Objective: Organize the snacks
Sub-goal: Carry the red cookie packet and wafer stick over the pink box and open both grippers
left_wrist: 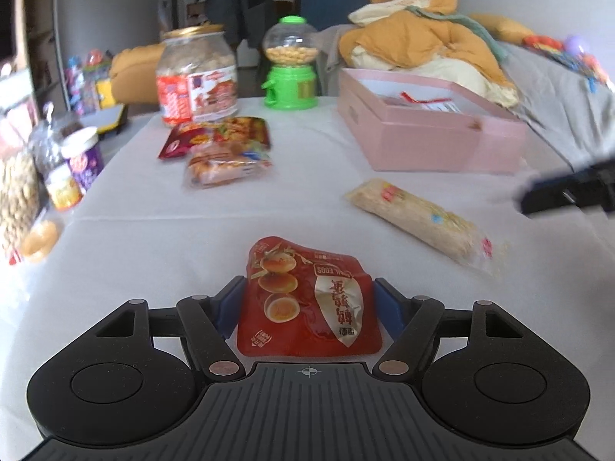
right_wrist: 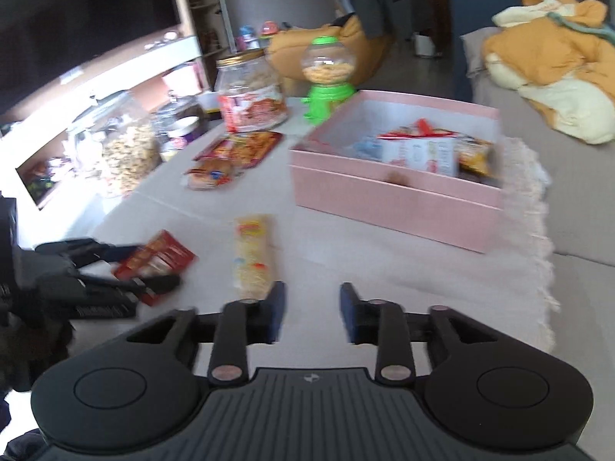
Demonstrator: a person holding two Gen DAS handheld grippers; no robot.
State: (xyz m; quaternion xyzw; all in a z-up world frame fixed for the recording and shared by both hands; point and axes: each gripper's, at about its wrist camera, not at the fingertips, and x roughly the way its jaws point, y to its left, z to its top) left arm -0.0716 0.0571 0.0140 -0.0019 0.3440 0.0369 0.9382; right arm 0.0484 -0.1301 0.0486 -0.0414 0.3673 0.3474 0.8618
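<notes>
My left gripper (left_wrist: 309, 303) is shut on a red egg snack packet (left_wrist: 307, 299), its blue pads pressing both sides of the packet at the white table (left_wrist: 153, 253). The packet also shows in the right wrist view (right_wrist: 153, 265), between the left gripper's fingers. My right gripper (right_wrist: 312, 315) is open and empty above the table, just right of a long pale noodle packet (right_wrist: 251, 257), which also shows in the left wrist view (left_wrist: 419, 223). The pink box (right_wrist: 392, 199) holding several snacks stands beyond it, and in the left wrist view (left_wrist: 426, 134) at the far right.
Two more snack packets (left_wrist: 219, 150) lie mid-table. A large biscuit jar (left_wrist: 196, 77) and a green candy dispenser (left_wrist: 290, 65) stand at the far edge. Jars and cups (left_wrist: 57, 169) line the left side. A sofa with an orange blanket (left_wrist: 430, 38) lies behind.
</notes>
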